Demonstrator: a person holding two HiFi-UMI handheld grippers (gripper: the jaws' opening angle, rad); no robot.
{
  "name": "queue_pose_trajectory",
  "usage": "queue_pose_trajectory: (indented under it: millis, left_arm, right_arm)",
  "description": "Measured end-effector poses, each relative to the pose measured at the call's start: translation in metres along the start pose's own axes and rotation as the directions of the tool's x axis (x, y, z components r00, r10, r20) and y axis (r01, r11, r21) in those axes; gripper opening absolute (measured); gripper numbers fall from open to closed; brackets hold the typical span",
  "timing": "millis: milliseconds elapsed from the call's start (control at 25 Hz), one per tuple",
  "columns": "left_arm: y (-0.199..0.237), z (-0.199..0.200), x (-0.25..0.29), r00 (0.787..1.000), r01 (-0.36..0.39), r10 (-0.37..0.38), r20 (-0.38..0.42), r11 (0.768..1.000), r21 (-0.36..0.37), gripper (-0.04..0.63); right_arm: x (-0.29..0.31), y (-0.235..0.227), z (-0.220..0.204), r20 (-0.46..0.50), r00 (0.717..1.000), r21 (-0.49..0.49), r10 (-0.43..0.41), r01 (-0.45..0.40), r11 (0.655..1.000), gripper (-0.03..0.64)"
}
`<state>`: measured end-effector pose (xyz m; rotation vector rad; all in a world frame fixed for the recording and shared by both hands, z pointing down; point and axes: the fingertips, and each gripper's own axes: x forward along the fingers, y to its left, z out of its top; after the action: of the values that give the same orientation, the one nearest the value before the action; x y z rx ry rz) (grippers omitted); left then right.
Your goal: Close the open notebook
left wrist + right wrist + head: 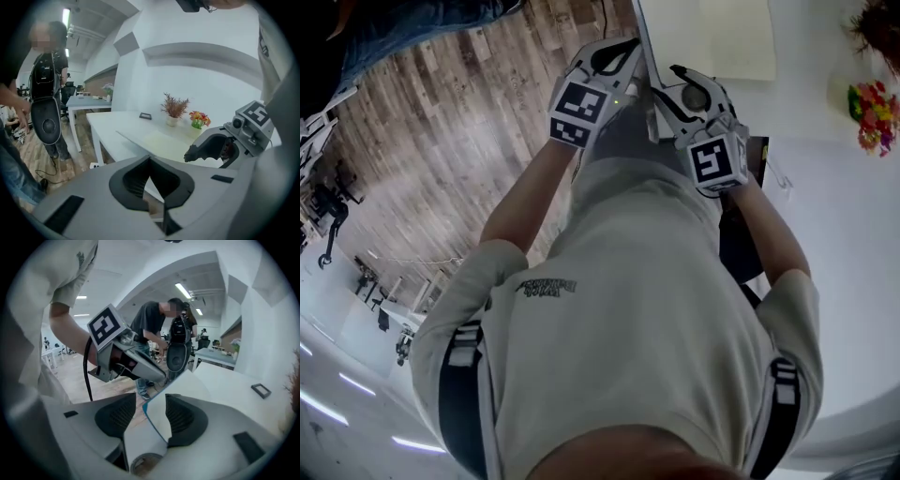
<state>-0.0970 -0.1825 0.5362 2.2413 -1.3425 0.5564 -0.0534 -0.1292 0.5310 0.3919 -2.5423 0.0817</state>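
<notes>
While both grippers are held up before the person's chest at the near edge of the white counter (844, 281), the open notebook with cream pages (733, 37) lies flat on that counter beyond them. Its pages face up, and neither gripper touches it.

Left gripper (150, 159): the black ribbed fingers (129, 180) meet at their tips, and nothing is clamped between them.

Right gripper (151, 397): the fingers (115, 416) stand wide apart. Only the wooden plank floor (117, 385) and a corner of the counter show through the gap, and neither finger presses on anything.

The two grippers sit side by side, near each other, and each shows in the other's gripper view.

In the left gripper view the notebook rests near the counter's front edge. Behind it, by the wall, stand a potted dried plant (175, 108) and a bunch of coloured flowers (199, 118). A small dark flat object (145, 116) lies to their left. A standing person (44, 79) is on the floor beyond the counter.
</notes>
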Motion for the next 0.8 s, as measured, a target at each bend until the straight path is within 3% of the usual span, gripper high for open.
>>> queue_pose_trajectory:
  millis: [120, 240, 480, 600, 800]
  left_arm:
    - [0.01, -0.019, -0.007, 1.0, -0.022, 0.022, -0.015, 0.999, -0.026, 0.014]
    - [0.007, -0.034, -0.014, 0.999, -0.028, 0.027, -0.019, 0.999, -0.037, 0.014]
    - [-0.009, -0.015, -0.016, 1.0, 0.021, -0.021, 0.012, 1.0, 0.0, 0.013]
    - [-0.026, 0.01, -0.008, 0.997, 0.072, -0.073, 0.022, 0.997, 0.029, 0.014]
    - [-0.06, 0.034, 0.028, 0.981, 0.191, -0.193, 0.009, 0.976, 0.101, 0.014]
  right_arm:
    - [0.017, 0.011, -0.003, -0.039, 0.999, -0.075, 0.01, -0.013, 0.997, 0.233]
    - [0.021, 0.01, -0.008, -0.029, 0.998, -0.045, -0.05, 0.048, 0.998, 0.103]
    - [-0.01, -0.01, 0.017, 0.054, 0.989, -0.027, -0.141, 0.142, 0.989, 0.04]
    - [-0.041, -0.039, 0.024, 0.07, 0.968, 0.043, -0.24, 0.237, 0.971, 0.034]
    - [-0.085, -0.093, -0.004, -0.004, 0.908, 0.164, -0.418, 0.413, 0.896, 0.034]
